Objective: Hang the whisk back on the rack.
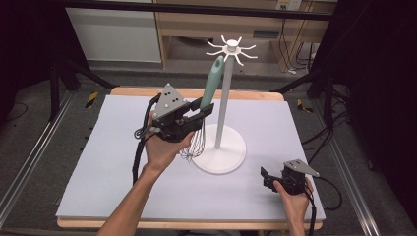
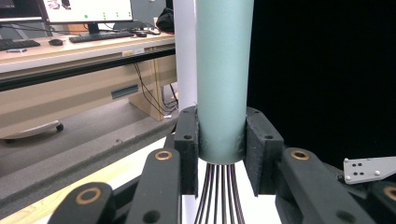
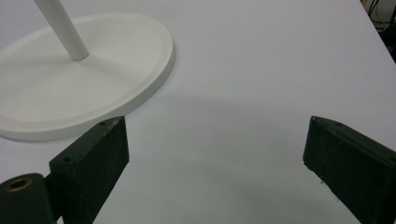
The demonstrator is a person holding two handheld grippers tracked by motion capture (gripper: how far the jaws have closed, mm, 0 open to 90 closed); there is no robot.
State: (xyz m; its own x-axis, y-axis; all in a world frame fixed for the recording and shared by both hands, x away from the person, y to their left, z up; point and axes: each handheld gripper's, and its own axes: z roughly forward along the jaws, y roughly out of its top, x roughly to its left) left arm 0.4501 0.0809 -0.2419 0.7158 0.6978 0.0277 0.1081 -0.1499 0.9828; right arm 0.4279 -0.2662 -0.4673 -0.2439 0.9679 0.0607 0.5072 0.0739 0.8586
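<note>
Our left hand-held gripper (image 1: 202,109) is clenched on the lower end of a whisk's (image 1: 210,88) pale green handle, just above the wires, holding the whisk upright and slightly tilted beside the white pole of the hanging stand (image 1: 223,98); the handle's top sits right under the stand's ring of hooks (image 1: 231,49). In the left gripper view the pads (image 2: 187,140) press both sides of the handle. We judge the hanging step to be under way, the whisk not yet on a hook. Next we must guide the handle's tip onto one prong, then release. Our right hand-held gripper (image 1: 269,178) rests released on the worktop (image 1: 113,147), well apart, near the stand's round base (image 3: 93,93).
</note>
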